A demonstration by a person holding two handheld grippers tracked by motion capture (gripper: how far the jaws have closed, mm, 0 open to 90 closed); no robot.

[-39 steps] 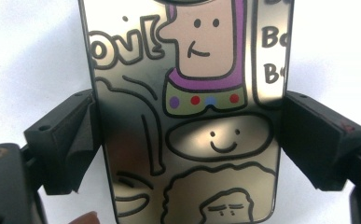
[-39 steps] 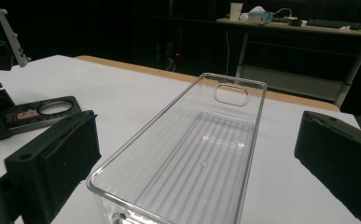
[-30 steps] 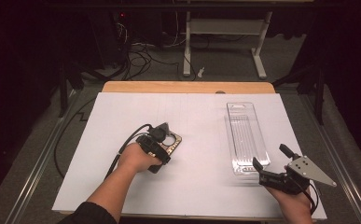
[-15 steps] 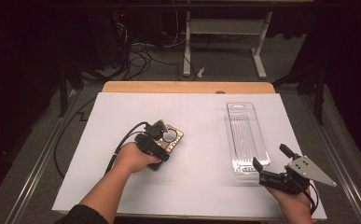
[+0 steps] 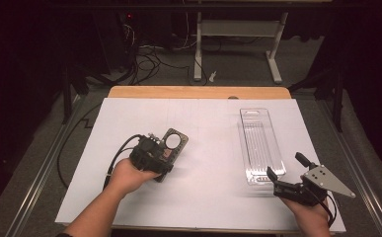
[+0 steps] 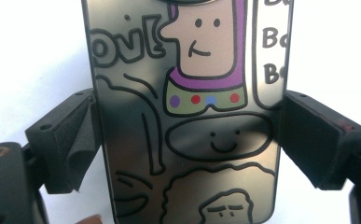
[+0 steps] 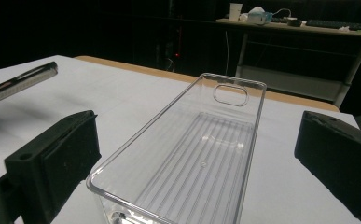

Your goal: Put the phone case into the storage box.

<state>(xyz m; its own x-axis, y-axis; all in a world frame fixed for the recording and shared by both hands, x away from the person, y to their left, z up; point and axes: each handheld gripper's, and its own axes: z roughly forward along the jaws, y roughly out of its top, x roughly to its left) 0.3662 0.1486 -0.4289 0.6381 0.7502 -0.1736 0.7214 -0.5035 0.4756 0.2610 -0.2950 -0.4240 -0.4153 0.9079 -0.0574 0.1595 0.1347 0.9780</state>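
The left gripper (image 5: 165, 159) is clamping a flat dark phone case with cartoon drawings (image 6: 185, 112) between its two black pads (image 6: 68, 140), holding it above the white table sheet (image 5: 203, 197), on the left half. The right gripper (image 5: 287, 165) is resting with its jaws standing wide apart, gripping nothing, just at the near end of a long clear plastic tray (image 7: 192, 154), which is lying on the right half.

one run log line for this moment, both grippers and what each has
left gripper: shut on phone case, lifted off table | right gripper: open at near end of clear tray, not gripping
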